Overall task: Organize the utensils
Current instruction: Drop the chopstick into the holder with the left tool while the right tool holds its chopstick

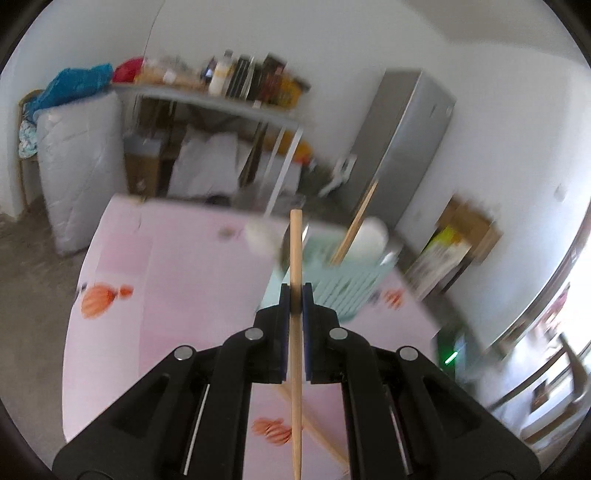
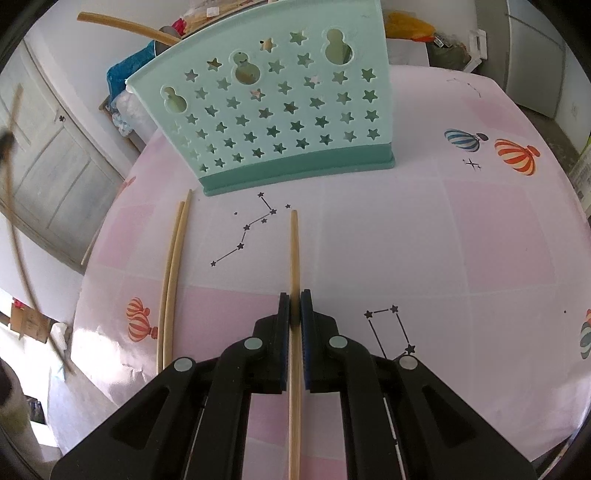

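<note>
My left gripper [image 1: 295,295] is shut on a wooden chopstick [image 1: 296,254] and holds it upright above the pink table, short of the mint-green utensil holder [image 1: 332,284]. A wooden handle [image 1: 354,225] stands in that holder. My right gripper [image 2: 294,306] is shut on another chopstick [image 2: 294,251], low over the table and pointing at the star-holed holder [image 2: 273,110]. Two loose chopsticks [image 2: 171,280] lie on the table to its left. The left view is blurred.
The pink tablecloth [image 2: 461,240] with balloon prints covers the table. A wooden spoon handle [image 2: 125,26] sticks out of the holder's top. A cluttered shelf [image 1: 221,88] and a grey fridge [image 1: 402,144] stand behind the table. A door [image 2: 55,166] is at left.
</note>
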`<state>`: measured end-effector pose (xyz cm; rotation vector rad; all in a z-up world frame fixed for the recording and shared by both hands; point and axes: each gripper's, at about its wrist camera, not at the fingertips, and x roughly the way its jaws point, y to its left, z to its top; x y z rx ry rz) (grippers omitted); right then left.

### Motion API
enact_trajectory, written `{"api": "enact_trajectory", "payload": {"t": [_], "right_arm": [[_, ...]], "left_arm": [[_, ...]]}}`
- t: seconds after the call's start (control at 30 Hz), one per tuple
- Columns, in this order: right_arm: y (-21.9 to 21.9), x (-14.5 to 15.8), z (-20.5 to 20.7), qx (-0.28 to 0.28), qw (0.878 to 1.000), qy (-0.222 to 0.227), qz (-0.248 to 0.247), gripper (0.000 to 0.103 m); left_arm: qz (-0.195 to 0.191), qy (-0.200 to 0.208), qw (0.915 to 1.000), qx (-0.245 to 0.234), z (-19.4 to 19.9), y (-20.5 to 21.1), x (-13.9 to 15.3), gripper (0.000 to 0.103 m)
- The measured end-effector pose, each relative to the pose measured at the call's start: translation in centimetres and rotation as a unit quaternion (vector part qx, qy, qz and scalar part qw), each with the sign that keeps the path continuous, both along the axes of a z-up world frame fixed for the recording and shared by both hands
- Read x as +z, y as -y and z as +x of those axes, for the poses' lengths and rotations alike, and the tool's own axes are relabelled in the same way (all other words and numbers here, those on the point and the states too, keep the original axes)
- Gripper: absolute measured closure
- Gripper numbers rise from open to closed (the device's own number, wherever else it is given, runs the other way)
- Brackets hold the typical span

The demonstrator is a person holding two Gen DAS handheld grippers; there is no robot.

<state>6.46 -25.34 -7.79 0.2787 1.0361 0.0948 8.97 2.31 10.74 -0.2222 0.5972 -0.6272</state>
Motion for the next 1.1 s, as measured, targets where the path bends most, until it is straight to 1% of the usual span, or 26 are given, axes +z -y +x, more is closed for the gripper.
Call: {"api": "enact_trajectory", "payload": {"t": [0.07,0.2,0.23,0.37,0.4,0.5,0.57,0.63,0.67,0.77,0.87,0.97,1.0,1.03,1.07,1.1], "right_arm": [[0.0,-0.1,-0.1,0.0,1.0,0.001,0.002,0.097],[0.1,-0.1,0.0,-0.001,1.0,0.001,0.005,0.097],[0.1,-0.1,-0.1,-0.001,1.0,0.002,0.005,0.097],[0.1,0.1,-0.2,-0.003,1.0,0.005,0.007,0.097],[0.2,0.1,-0.2,-0.004,1.0,0.005,0.008,0.097],[0.2,0.0,-0.2,-0.006,1.0,0.005,0.012,0.097],[0.2,0.0,-0.3,-0.006,1.0,0.005,0.014,0.097],[0.3,0.0,-0.3,-0.006,1.0,0.006,0.016,0.097],[0.3,0.0,-0.3,-0.006,1.0,0.006,0.017,0.097],[0.4,0.1,-0.3,-0.007,1.0,0.008,0.02,0.097],[0.5,0.2,-0.3,-0.008,1.0,0.011,0.022,0.097],[0.6,0.2,-0.4,-0.009,1.0,0.013,0.025,0.097],[0.6,0.2,-0.4,-0.01,1.0,0.014,0.026,0.097],[0.7,0.2,-0.5,-0.011,0.999,0.015,0.027,0.097],[0.7,0.3,-0.5,-0.011,0.999,0.015,0.028,0.097],[0.7,0.2,-0.5,-0.011,0.999,0.014,0.029,0.097]], "left_arm": [[-0.034,0.031,0.9989,-0.009,0.2,0.0,2.2,0.098],[-0.073,0.092,0.9931,-0.006,1.2,1.2,5.6,0.098],[-0.087,0.11,0.9901,-0.003,1.7,1.8,6.6,0.098],[-0.133,0.157,0.9783,0.021,3.5,4.5,9.4,0.098],[-0.142,0.175,0.9738,0.032,3.9,5.4,9.9,0.098],[-0.133,0.232,0.9602,0.081,4.9,8.3,10.2,0.098],[-0.124,0.24,0.9575,0.1,5.9,10.1,9.6,0.098],[-0.109,0.246,0.9567,0.112,6.6,11.6,8.8,0.098],[-0.094,0.246,0.957,0.121,7.1,12.6,8.2,0.098],[-0.082,0.242,0.9579,0.13,8.0,14.2,6.9,0.098],[-0.073,0.245,0.9567,0.139,8.4,15.1,5.7,0.098],[-0.045,0.248,0.9573,0.142,8.7,16.6,4.2,0.098],[-0.039,0.257,0.9548,0.143,8.5,16.7,4.1,0.098],[-0.039,0.275,0.9494,0.147,7.8,16.7,4.2,0.098],[-0.035,0.283,0.9468,0.149,7.0,16.8,4.3,0.094],[-0.032,0.284,0.9472,0.146,6.9,16.7,4.4,0.09]]}}
